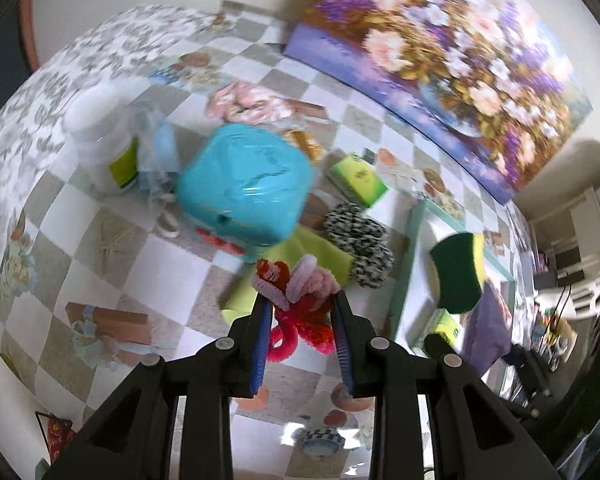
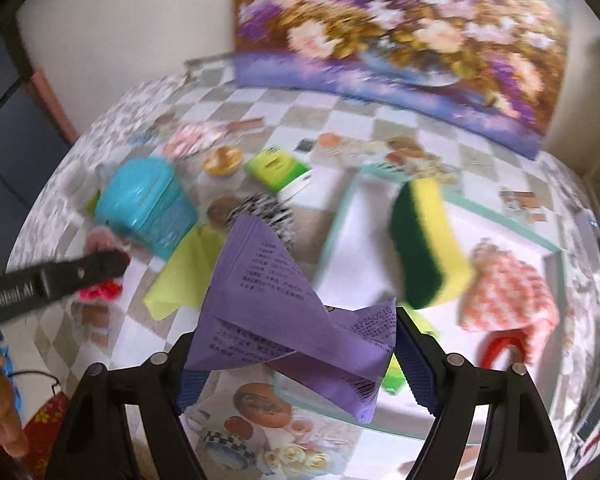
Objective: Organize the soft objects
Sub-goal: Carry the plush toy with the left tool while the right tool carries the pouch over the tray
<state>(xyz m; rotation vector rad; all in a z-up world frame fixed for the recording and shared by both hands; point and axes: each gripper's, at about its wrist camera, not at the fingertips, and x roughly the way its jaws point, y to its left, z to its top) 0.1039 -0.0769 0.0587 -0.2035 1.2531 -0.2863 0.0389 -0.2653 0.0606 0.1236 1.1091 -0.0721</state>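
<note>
Gripping a bundle of fuzzy pipe cleaners point(image 1: 296, 296), red, pink and magenta loops of chenille, the left gripper point(image 1: 300, 312) pinches them between its ribbed blue pads above the table. The right gripper point(image 2: 296, 344) holds a soft purple plastic packet point(image 2: 284, 312) across wide-set jaws; small dark print covers the film, and only the code "KKP250210" near one corner reads clearly. A bar on the left gripper's black body shows pale lettering too blurred to read. Behind the packet lies a white tray with a pale green rim point(image 2: 336, 224); a block sponge point(image 2: 428, 244), yellow foam with a dark green scouring face, and a red-and-white patterned cloth point(image 2: 512, 292) are over it. On the checked tablecloth point(image 1: 172, 264) sit a glossy turquoise container point(image 1: 244, 188), a black-and-white knitted scrubber point(image 1: 356, 236), a lime-green cloth point(image 2: 184, 272) and a green carton point(image 1: 356, 180). A flower painting point(image 2: 400, 40) leans against the wall.
</note>
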